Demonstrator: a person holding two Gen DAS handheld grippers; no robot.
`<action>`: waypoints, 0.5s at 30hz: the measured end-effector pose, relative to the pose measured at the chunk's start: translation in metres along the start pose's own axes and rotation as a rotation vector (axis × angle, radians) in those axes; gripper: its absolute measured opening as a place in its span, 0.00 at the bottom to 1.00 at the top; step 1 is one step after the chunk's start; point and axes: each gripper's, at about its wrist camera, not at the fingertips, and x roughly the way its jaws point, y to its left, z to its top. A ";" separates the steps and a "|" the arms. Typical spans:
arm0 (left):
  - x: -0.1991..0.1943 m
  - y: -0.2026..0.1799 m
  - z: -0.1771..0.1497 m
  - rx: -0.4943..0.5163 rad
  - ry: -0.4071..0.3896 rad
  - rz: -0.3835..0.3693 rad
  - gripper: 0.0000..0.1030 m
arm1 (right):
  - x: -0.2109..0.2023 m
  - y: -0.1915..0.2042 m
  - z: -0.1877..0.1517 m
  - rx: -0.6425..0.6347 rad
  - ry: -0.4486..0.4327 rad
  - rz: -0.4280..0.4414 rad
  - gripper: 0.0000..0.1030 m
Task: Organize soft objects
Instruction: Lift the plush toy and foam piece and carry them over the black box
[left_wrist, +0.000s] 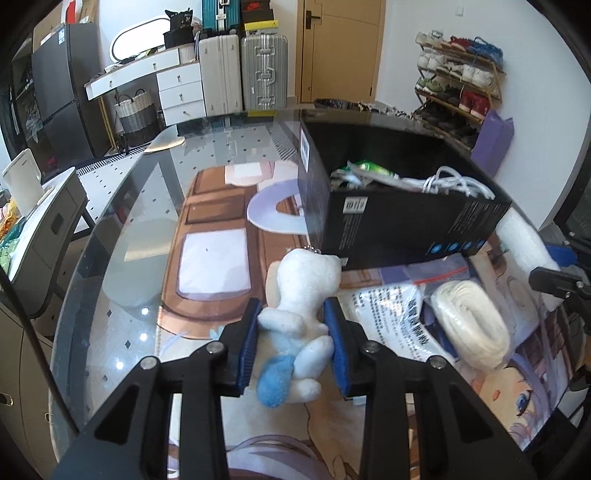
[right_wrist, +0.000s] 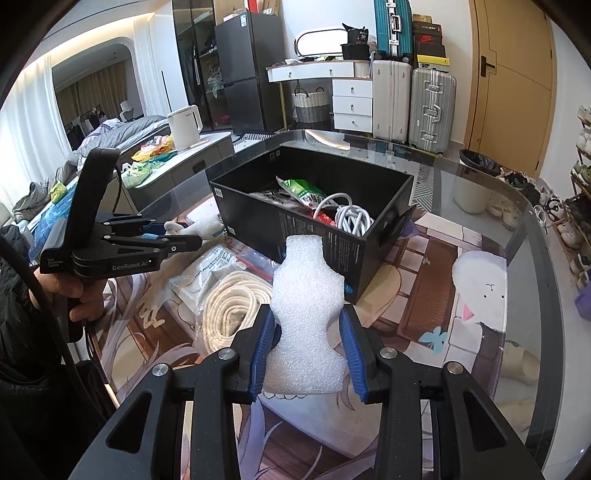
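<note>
My left gripper (left_wrist: 293, 314) is shut on a white and blue plush toy (left_wrist: 301, 314), held just in front of the black box (left_wrist: 388, 229). My right gripper (right_wrist: 306, 321) is shut on a white foam piece (right_wrist: 304, 310), held before the same black box (right_wrist: 295, 229). The box holds a white cable (right_wrist: 351, 218) and a green packet (right_wrist: 306, 192). The left gripper (right_wrist: 177, 236) with the plush (right_wrist: 199, 223) also shows in the right wrist view. The foam (left_wrist: 524, 243) shows at the right in the left wrist view.
A bagged coil of white rope (left_wrist: 469, 325) (right_wrist: 232, 310) and a printed white packet (left_wrist: 384, 306) lie on the picture mat beside the box. The glass table's curved edge (left_wrist: 110, 229) runs at the left. A kettle (right_wrist: 184, 125), suitcases (right_wrist: 432, 107) and a shoe rack (left_wrist: 458, 77) stand beyond.
</note>
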 end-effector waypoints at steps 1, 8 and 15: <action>-0.005 0.000 0.002 -0.003 -0.012 -0.005 0.32 | -0.002 0.000 0.000 0.002 -0.007 0.001 0.36; -0.025 -0.003 0.008 0.000 -0.073 -0.022 0.32 | -0.011 0.007 0.005 -0.013 -0.063 0.018 0.36; -0.044 -0.009 0.013 0.014 -0.125 -0.041 0.32 | -0.022 0.015 0.010 -0.024 -0.109 0.023 0.36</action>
